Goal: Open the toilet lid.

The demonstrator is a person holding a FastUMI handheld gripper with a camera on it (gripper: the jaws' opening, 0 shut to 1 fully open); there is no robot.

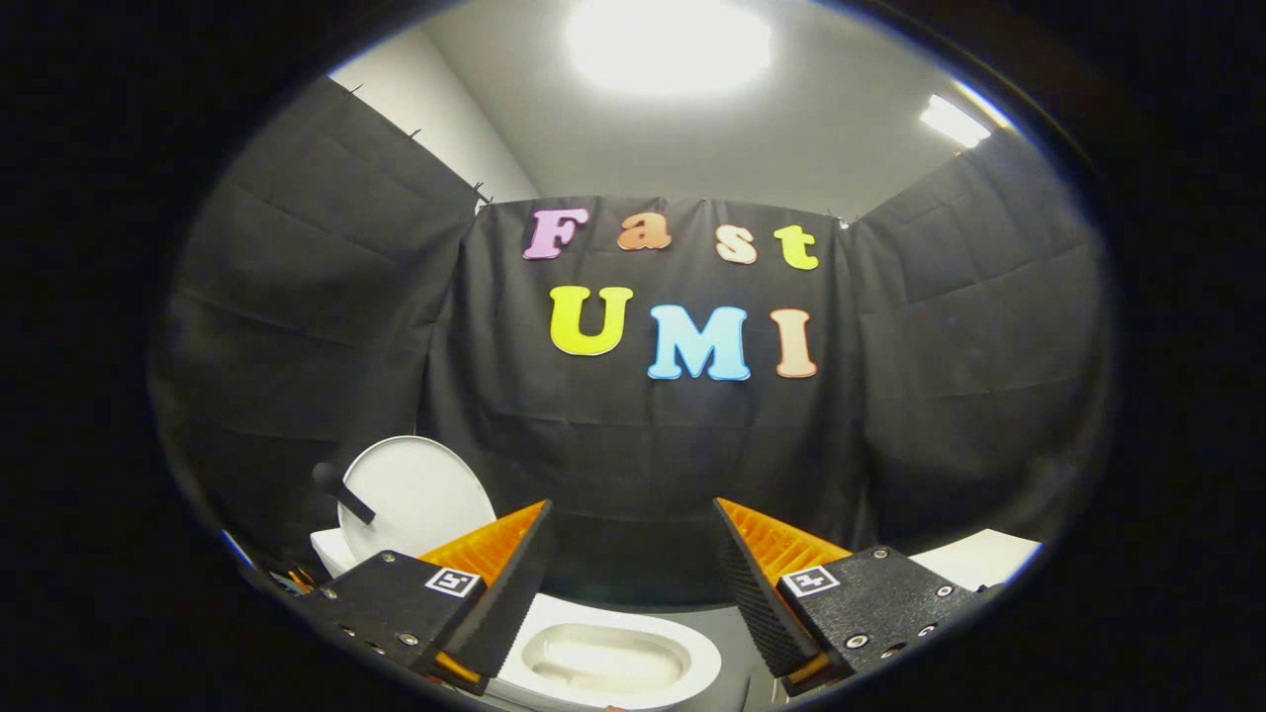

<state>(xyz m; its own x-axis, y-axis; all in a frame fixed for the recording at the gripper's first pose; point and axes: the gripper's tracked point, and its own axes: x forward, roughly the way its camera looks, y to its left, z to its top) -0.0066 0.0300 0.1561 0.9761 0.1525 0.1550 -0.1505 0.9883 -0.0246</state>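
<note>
Well — tool [633, 564] spread wide, fingers gripping nothing, above the toilet bowl [608, 661] — lid [420, 494] upright behind.

A large ceiling lamp [668, 44] is blown out to pure white glare, and a smaller strip light [954, 121] also clips. The black cloth walls [297, 297] stay dim. Fisheye bending curves the wall seams outward. Focus is fairly sharp, slightly soft at the rim.

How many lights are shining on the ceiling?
2. A big round white ceiling light glows high above the open fingers. A small long white ceiling light sits beside it, above the black cloth wall. More may be hidden.
</note>
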